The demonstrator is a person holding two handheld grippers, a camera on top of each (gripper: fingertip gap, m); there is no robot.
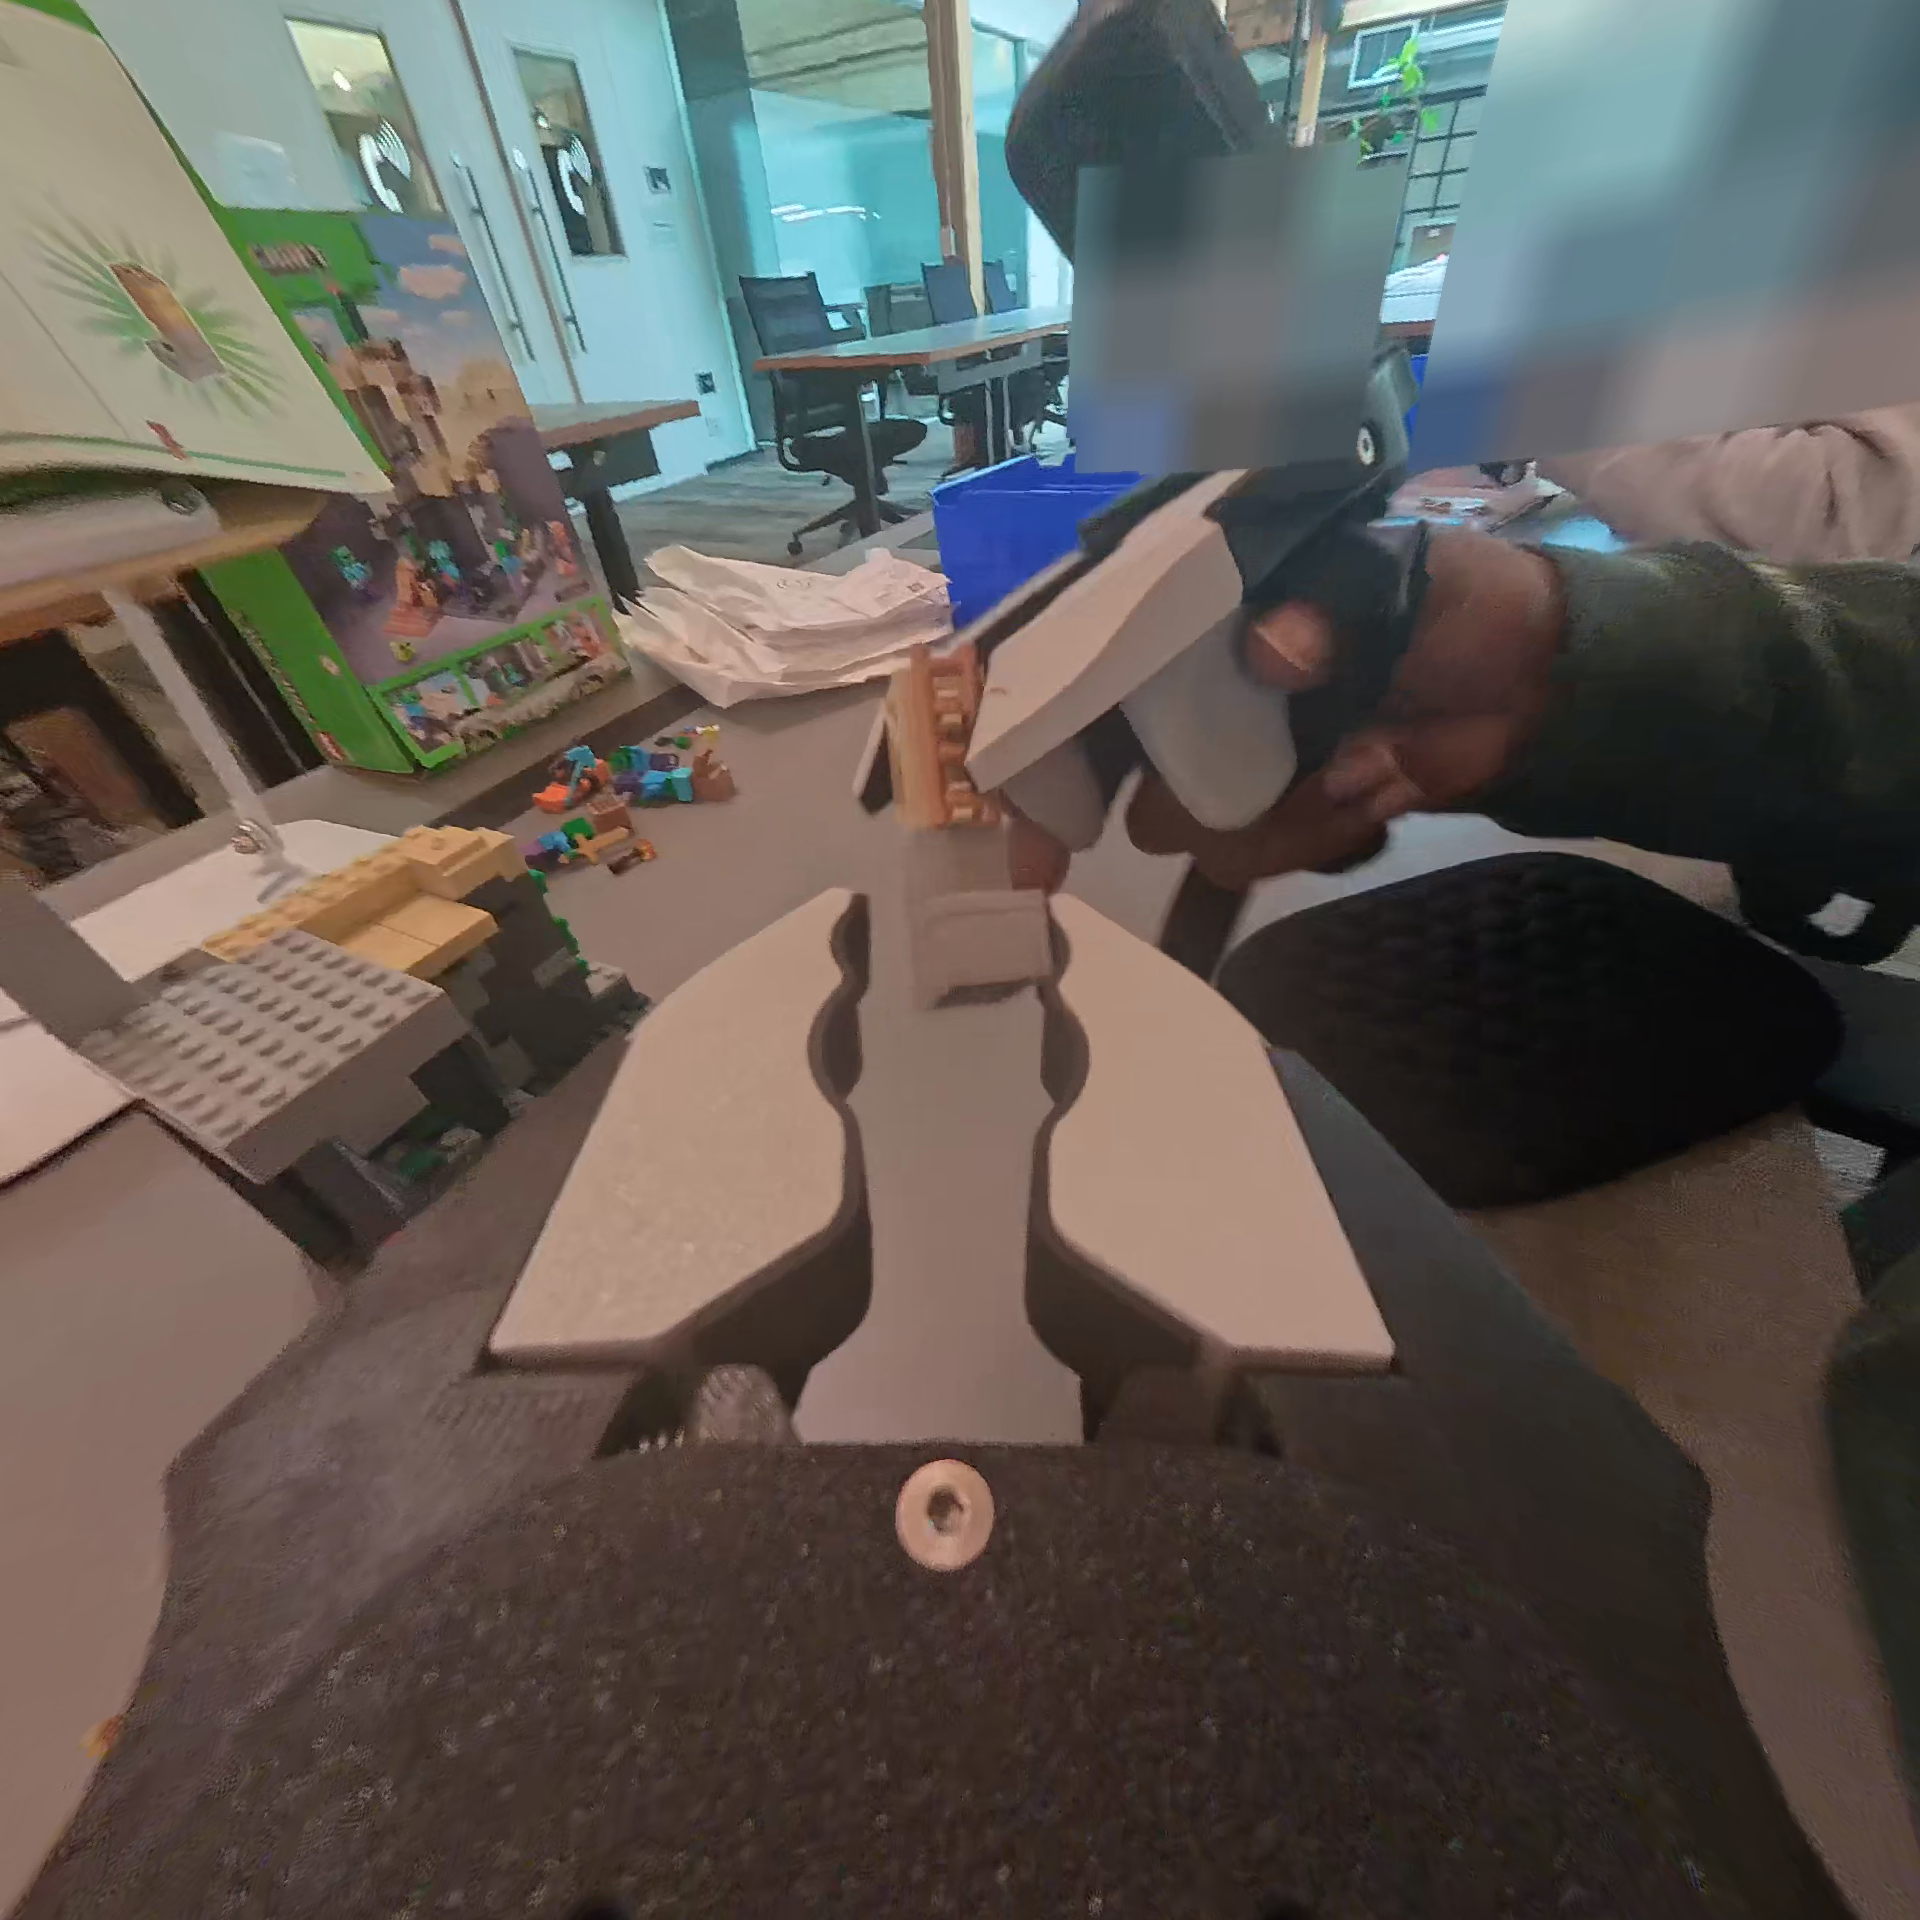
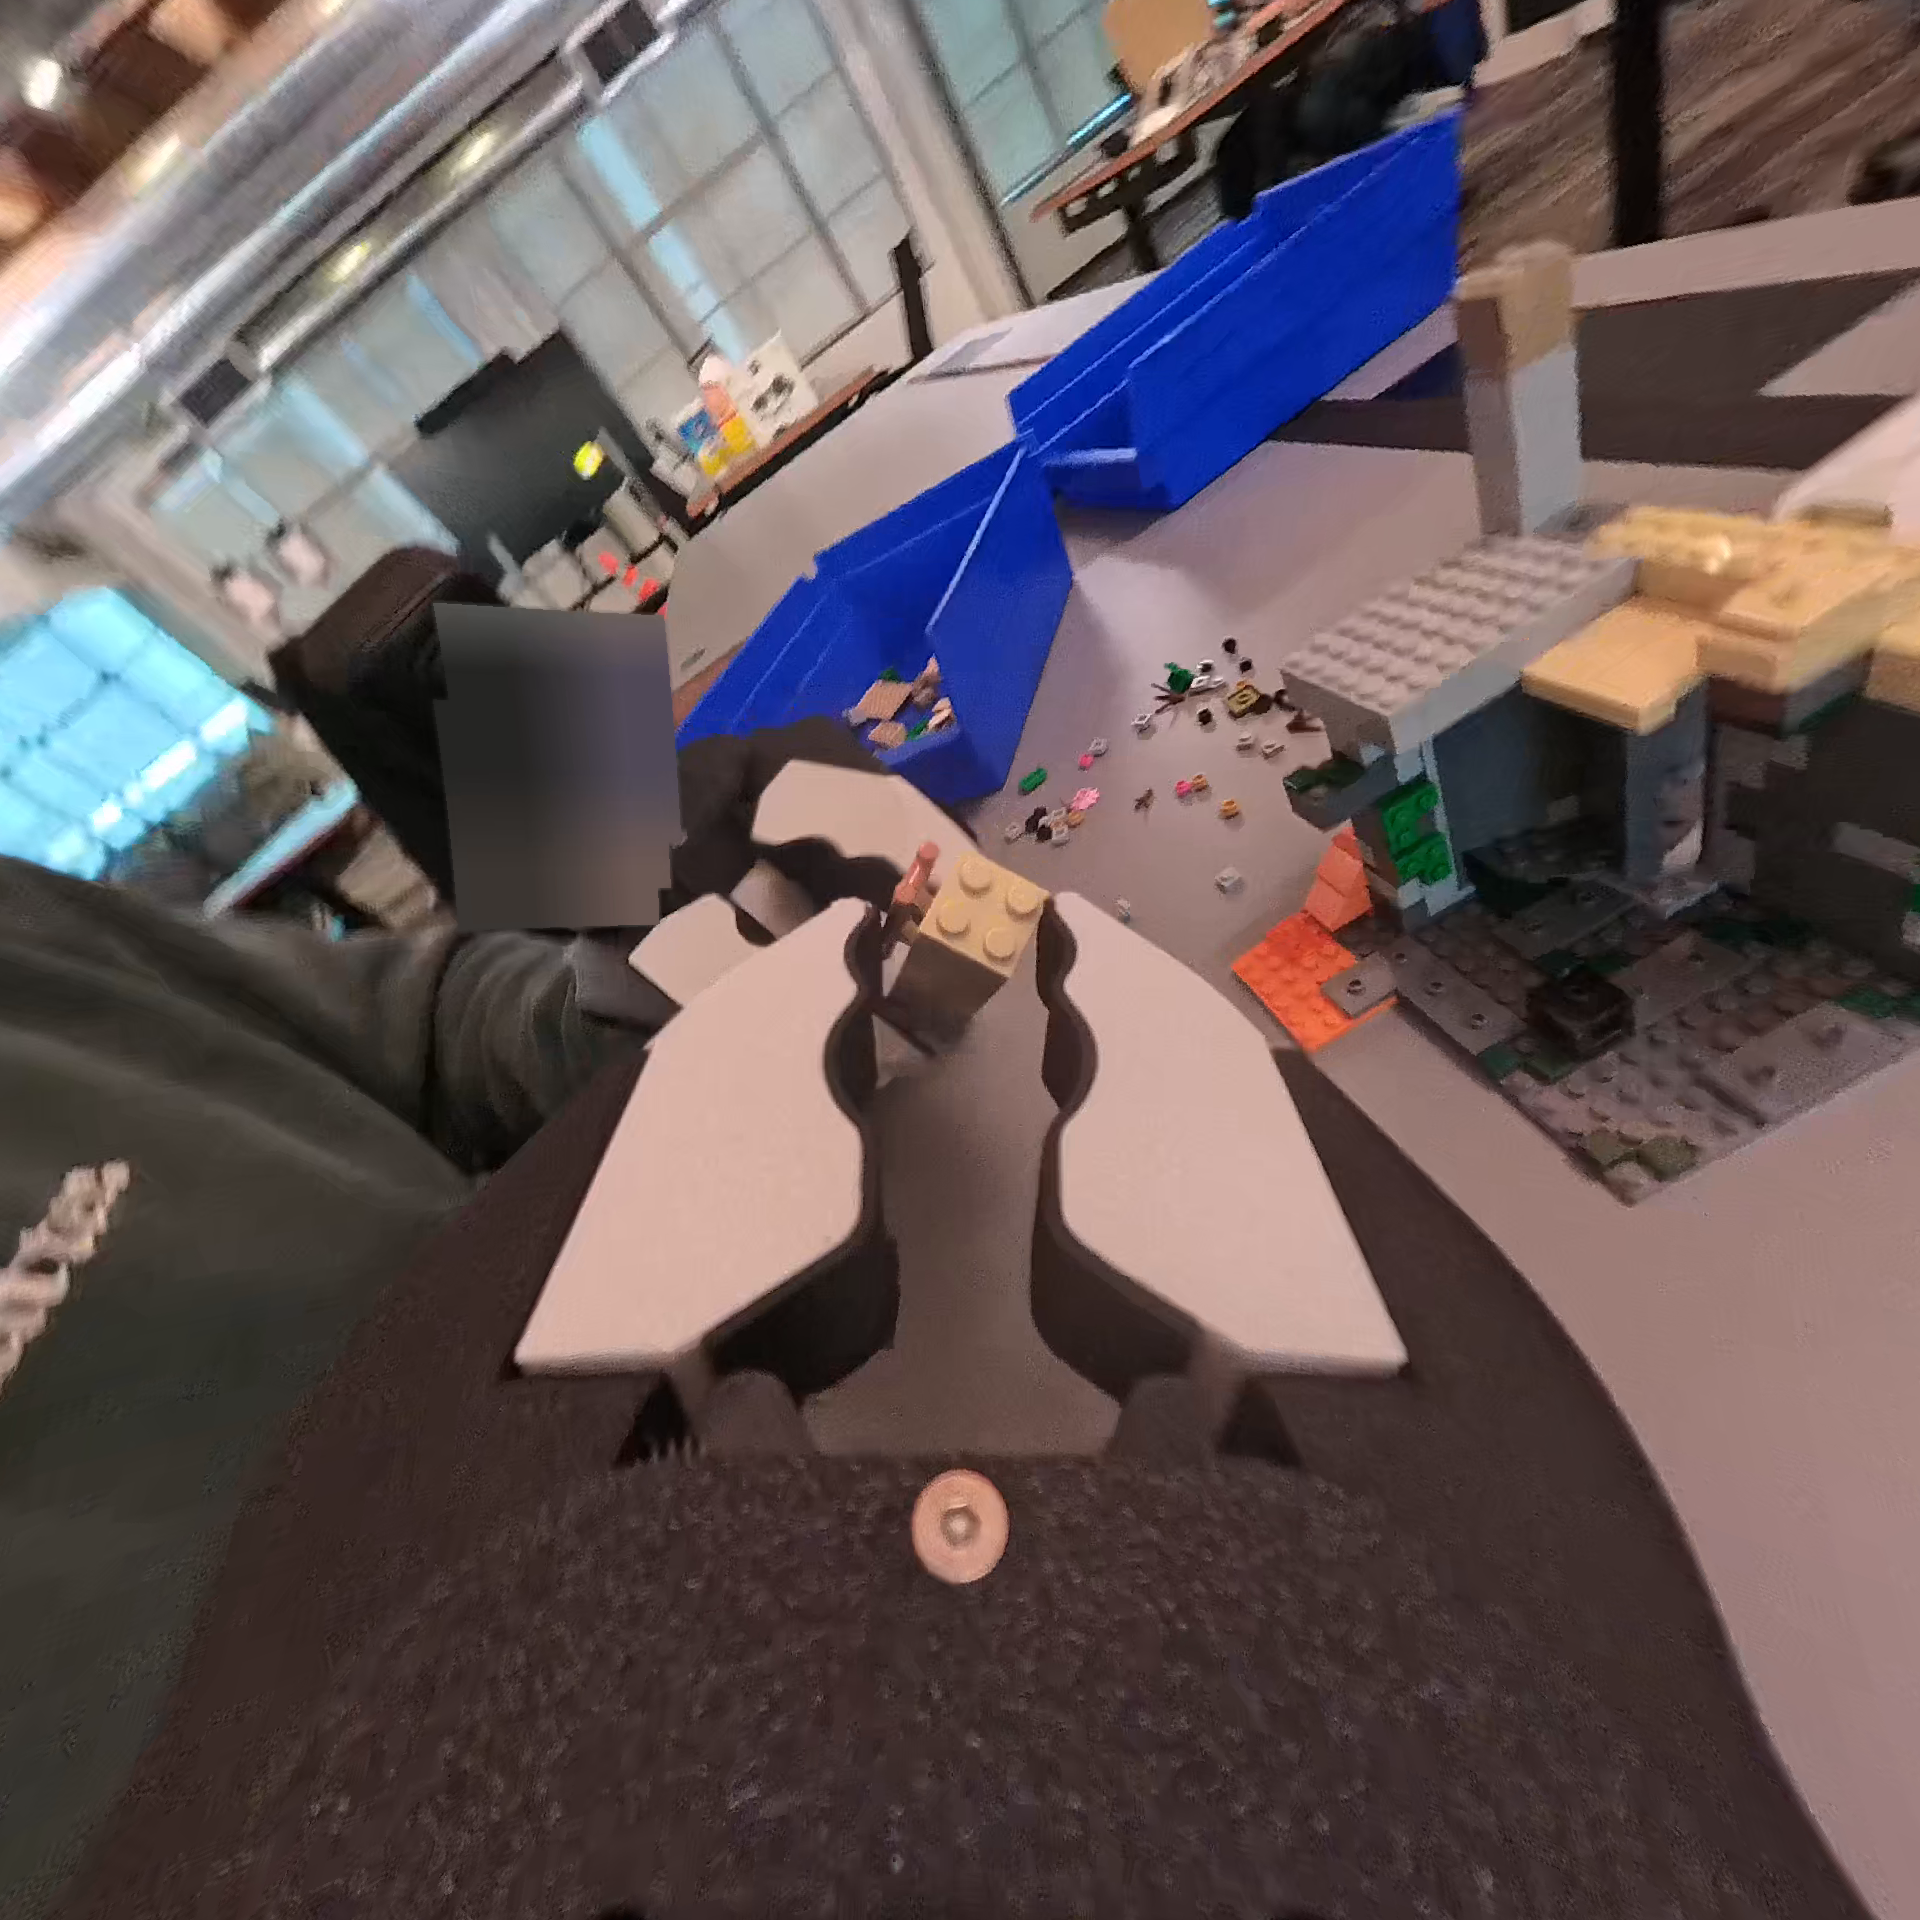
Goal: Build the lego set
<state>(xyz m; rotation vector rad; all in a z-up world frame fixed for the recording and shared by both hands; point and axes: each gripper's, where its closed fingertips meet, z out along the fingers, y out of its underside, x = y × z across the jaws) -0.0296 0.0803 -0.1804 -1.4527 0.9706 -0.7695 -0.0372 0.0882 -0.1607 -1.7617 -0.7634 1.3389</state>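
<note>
Gripping tan-topped brick column [image 2: 971,940] at its upper end, right gripper [image 2: 961,935] has jaws narrow, pads pressed on column's sides, brown ladder-like piece [image 2: 909,894] on its left face. Left gripper [image 1: 951,935] jaws narrow around column's grey lower end [image 1: 977,945]; right pad touches, left pad shows slight gap, blur prevents certainty. Column [image 1: 935,738] spans between both grippers above grey table [image 1: 727,883]. Brick-built structure [image 2: 1558,790], loose pieces [image 2: 1174,748], blue bins [image 2: 935,644] beyond.
</note>
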